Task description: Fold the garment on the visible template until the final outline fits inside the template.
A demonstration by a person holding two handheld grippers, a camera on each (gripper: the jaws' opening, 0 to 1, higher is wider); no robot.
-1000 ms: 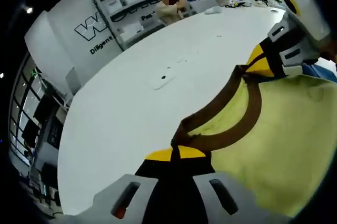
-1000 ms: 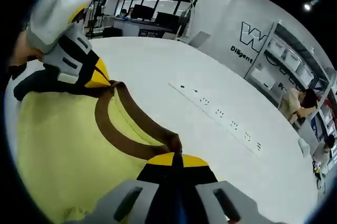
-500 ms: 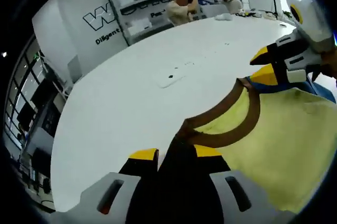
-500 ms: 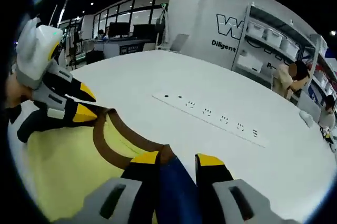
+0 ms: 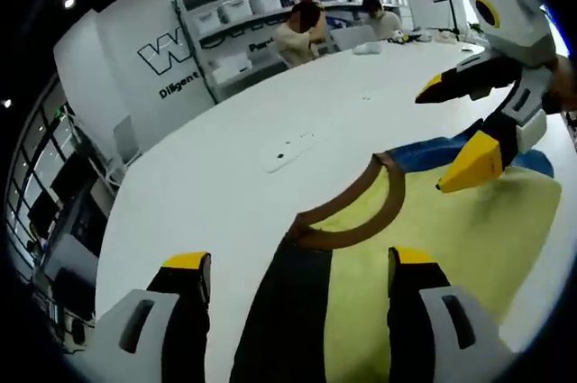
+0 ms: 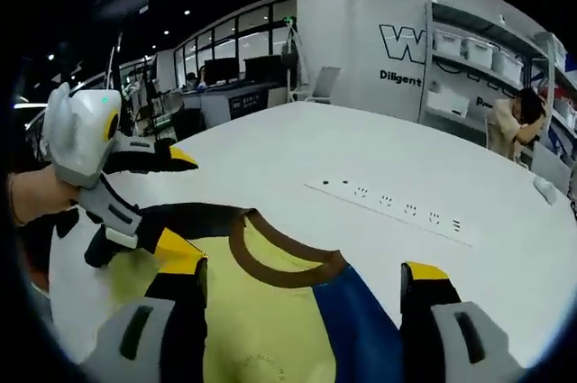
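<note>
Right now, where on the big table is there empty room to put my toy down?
The white table is bare between the shirt's brown collar and the power strip, and beyond the strip too. It is crowded over the shirt, where the left claw and right claw hang open.

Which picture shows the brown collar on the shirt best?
The right gripper view: the collar curves as an open loop, seen between that hand-held gripper's wide-open jaws, near the middle. The left gripper view also shows the collar, whole but flatter and seen more from the side.

The garment (image 6: pixel 279 311) is soft matt cloth lying on a smooth, faintly glossy white table (image 6: pixel 297 144).
</note>
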